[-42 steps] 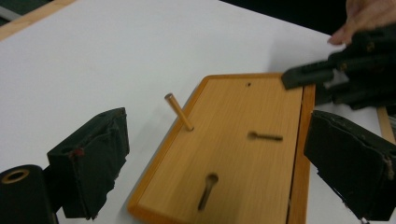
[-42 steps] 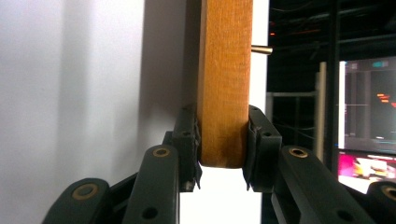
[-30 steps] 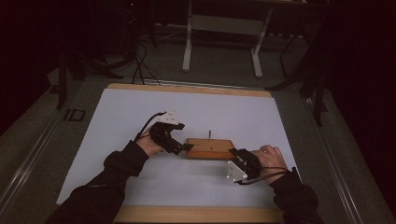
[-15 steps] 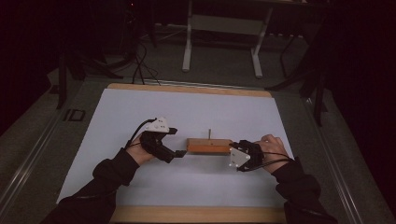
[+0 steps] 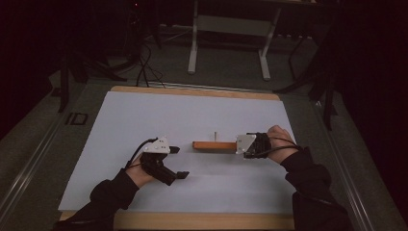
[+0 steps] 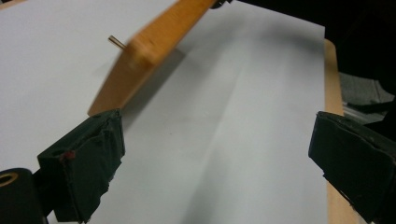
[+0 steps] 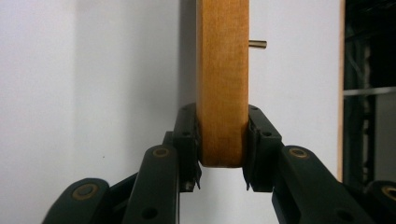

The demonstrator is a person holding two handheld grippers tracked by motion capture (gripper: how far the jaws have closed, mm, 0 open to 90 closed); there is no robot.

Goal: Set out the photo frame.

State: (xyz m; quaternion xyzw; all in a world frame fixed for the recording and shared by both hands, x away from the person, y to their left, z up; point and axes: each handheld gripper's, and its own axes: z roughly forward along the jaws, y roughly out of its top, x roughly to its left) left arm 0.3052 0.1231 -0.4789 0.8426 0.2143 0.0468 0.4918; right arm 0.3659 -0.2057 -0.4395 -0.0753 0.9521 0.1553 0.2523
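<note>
A flat wooden block (image 5: pixel 214 145) with a small peg (image 5: pixel 216 133) standing on its top hangs level just over the white sheet (image 5: pixel 202 110). My right gripper (image 5: pixel 238 145) is shut on its right end. In the right gripper view both pads (image 7: pixel 188 135) press the narrow sides of the block (image 7: pixel 222 84), and the peg (image 7: pixel 258 44) juts out to the right. My left gripper (image 5: pixel 180 162) stands open to the left of the block, apart from it. In the left gripper view its wide jaws (image 6: pixel 219 163) have nothing between them, while the block (image 6: pixel 144 56) floats ahead over its shadow.
The white sheet covers a wooden table whose edge (image 5: pixel 192 91) shows at the back and front. Behind the table stand a metal frame (image 5: pixel 226 43) and loose cables (image 5: pixel 144 62) on the dark floor. The person's dark sleeves (image 5: pixel 312 187) come in from the bottom.
My left gripper has drawn back from the block's left end, leftward and toward the person. My right gripper has risen with the block and carried it a little to the right.
</note>
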